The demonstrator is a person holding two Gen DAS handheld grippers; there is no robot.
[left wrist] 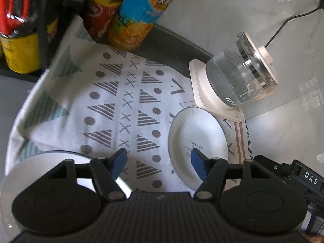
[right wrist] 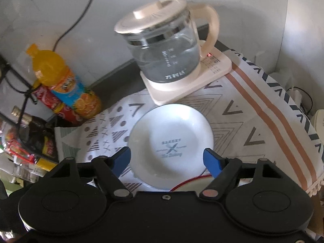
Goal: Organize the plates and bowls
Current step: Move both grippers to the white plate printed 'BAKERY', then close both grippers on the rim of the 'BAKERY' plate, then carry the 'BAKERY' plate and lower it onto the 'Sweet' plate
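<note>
A white plate (left wrist: 200,133) printed "BAKERY" lies on the patterned tablecloth (left wrist: 125,101), just in front of the kettle base. My left gripper (left wrist: 159,158) is open above the cloth, with nothing between its fingers; its right blue pad (left wrist: 197,162) overlaps the plate's near side. A second white dish (left wrist: 40,164) sits at the lower left, partly hidden under the left finger. In the right wrist view, the same printed plate (right wrist: 172,139) lies below my open right gripper (right wrist: 167,156), framed by both pads without contact. A red-rimmed dish (right wrist: 188,183) peeks out beneath that gripper.
A glass kettle (right wrist: 168,46) stands on its cream base (right wrist: 188,83) behind the plate. An orange drink bottle (right wrist: 66,85) and a red can (right wrist: 58,107) stand at the back left, beside snack packets (right wrist: 18,147). Cables (left wrist: 283,28) run along the wall. The tablecloth's fringe (right wrist: 311,186) hangs at the right.
</note>
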